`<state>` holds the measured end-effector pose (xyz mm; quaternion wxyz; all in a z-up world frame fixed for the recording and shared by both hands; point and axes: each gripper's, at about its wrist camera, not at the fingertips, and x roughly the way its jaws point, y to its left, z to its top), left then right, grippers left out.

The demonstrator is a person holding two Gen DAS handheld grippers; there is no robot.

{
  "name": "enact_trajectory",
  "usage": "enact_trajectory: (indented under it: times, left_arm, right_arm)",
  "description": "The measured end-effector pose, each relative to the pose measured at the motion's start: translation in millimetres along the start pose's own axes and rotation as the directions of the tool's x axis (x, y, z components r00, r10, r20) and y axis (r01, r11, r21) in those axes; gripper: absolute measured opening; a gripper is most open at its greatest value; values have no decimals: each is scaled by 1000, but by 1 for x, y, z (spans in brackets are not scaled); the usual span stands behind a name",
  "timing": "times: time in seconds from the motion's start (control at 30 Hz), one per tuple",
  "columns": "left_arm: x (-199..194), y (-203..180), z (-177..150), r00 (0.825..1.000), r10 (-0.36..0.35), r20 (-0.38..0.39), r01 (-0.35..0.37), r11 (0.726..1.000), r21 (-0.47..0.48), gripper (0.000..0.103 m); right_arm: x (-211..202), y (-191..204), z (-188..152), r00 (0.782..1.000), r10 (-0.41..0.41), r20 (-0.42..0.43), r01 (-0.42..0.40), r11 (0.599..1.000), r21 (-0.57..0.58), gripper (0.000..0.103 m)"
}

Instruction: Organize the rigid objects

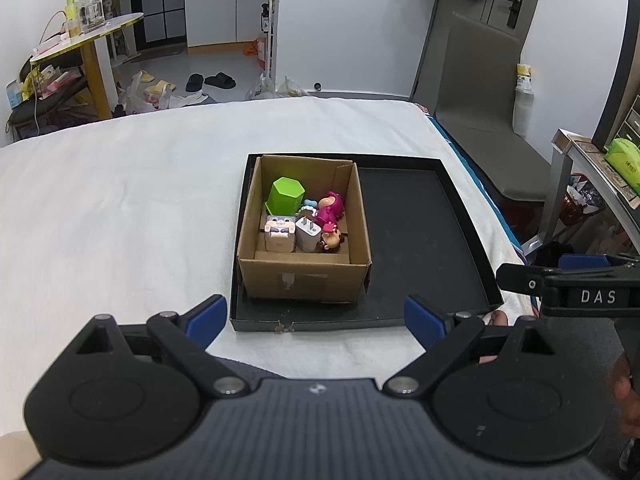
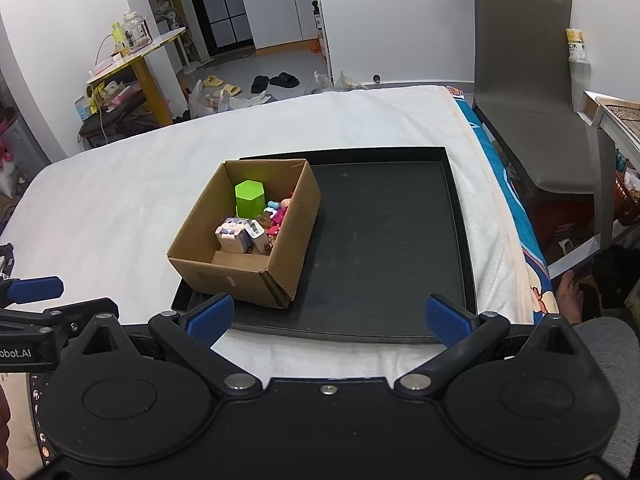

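Cardboard box (image 1: 304, 272) sits in the left part of a black tray (image 1: 424, 232) on a white-covered bed (image 1: 120, 208), frame centre in both views. Inside the box: green hexagonal block (image 1: 286, 196) at the back, pink figure (image 1: 330, 208) right of it, white charger (image 1: 308, 234) and a small bunny-face cube (image 1: 279, 226) in front. Left gripper (image 1: 316, 320) jaws wide, empty, just short of the tray's near edge. Right gripper (image 2: 330, 318) jaws wide, empty, over the tray's near rim.

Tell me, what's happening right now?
Both grippers open, empty, left, right. Toys sit in cardboard box on black tray. Nothing in the way.
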<state>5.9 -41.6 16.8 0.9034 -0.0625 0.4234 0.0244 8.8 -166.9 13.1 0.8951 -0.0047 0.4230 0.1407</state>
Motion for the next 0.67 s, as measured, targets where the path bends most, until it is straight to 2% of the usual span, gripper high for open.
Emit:
enact_trajectory:
  times: [0.67]
  left_arm:
    - [-1,-3,0,1000,10,8,-10,1000,10,94]
  right_arm:
    - [2,-2,1,1000,9,-2,-9,1000,4,103]
